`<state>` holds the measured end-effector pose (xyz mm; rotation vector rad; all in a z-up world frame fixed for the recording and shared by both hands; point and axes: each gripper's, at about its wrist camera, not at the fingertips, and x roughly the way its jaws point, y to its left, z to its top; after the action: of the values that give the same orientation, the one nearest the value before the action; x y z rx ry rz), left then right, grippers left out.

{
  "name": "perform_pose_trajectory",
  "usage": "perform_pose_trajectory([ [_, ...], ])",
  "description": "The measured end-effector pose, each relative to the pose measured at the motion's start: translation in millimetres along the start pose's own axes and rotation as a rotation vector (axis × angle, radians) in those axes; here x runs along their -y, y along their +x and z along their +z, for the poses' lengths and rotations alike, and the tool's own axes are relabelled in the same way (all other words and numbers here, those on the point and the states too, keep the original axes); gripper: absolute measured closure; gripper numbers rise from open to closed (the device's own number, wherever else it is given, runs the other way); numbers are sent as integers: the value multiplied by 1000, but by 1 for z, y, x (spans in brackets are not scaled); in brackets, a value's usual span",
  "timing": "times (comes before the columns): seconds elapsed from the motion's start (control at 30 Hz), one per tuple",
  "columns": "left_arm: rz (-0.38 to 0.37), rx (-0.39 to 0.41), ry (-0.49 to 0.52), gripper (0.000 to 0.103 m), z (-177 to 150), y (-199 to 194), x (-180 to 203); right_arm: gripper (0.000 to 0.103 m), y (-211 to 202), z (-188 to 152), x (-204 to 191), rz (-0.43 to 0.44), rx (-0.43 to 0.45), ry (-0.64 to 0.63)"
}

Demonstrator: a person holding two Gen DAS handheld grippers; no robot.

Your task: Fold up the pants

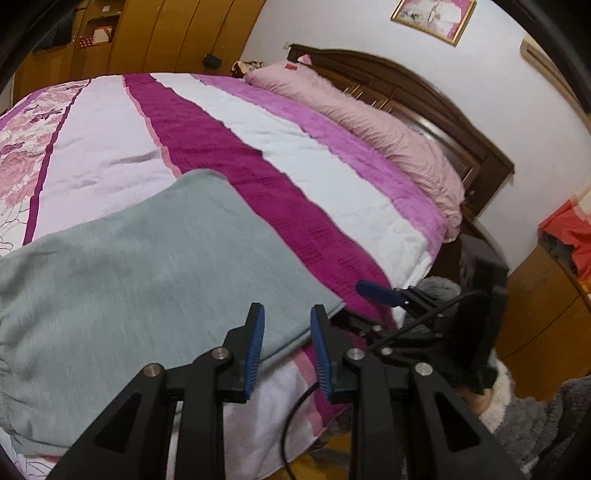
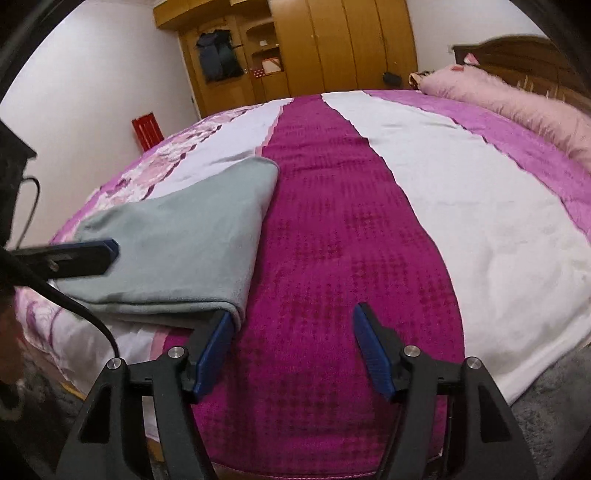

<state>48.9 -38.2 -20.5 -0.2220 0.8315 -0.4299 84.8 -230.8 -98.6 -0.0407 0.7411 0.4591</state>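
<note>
Bedspread [image 2: 332, 229] fills most of both views, w/ magenta, white and lilac bands plus a floral strip at the far-left side; it covers a bed w/ a dark wood headboard [image 1: 424, 107]. Wooden wardrobe [image 2: 343, 44] stands along the back wall, a dark jacket [image 2: 218, 55] hanging in its open section. Long pink pillow [image 1: 369, 122] lies along the headboard side. Framed pink picture [image 1: 434, 16] hangs on the white wall above.

Pants [image 1: 140, 258], pale grey-green, lie folded flat on the spread near the bed's front edge, mostly on the white and floral bands, one side edge along the magenta band. In the right wrist view the layered fold edge faces the camera.

Left gripper [image 1: 287, 339] hovers at the pants' front edge, jaws narrowly apart; cloth shows behind the gap, but the pads don't press on it. Right gripper [image 2: 295, 350] sits over the magenta band just beside the pants' near corner, jaws spread wide, only bare spread showing in the gap; its left pad [image 2: 216, 350] is right against the fold corner, can't tell if touching. A fuzzy grey sleeve [image 1: 535, 424] shows at the left view's lower right corner.
</note>
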Motion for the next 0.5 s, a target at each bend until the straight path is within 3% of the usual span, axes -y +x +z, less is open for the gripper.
perform_pose_trajectory([
  [0.1, 37, 9, -1, 70, 2, -2, -3, 39, -7, -2, 0, -52, -16, -41],
  [0.2, 74, -10, -27, 70, 1, 2, -12, 39, -21, -1, 20, -98, -3, 18],
  [0.27, 82, -8, -36, 70, 3, 3, -14, 44, -31, 12, 31, 0, 38, 97],
  [0.3, 90, -4, -33, 70, 5, 4, -14, 58, -34, 25, 29, 105, 66, 104],
  [0.33, 101, -1, -32, 70, 8, 6, -14, 81, -35, 32, 24, 172, 76, 94],
  [0.4, 124, -4, -33, 70, 11, 10, -15, 100, -26, 49, 5, 349, 67, 58],
  [0.43, 140, -9, -40, 70, 11, 13, -17, 102, -15, 52, -7, 423, 36, 38],
  [0.5, 169, -26, -59, 70, 7, 18, -22, 103, 3, 48, -20, 464, -23, 13],
])
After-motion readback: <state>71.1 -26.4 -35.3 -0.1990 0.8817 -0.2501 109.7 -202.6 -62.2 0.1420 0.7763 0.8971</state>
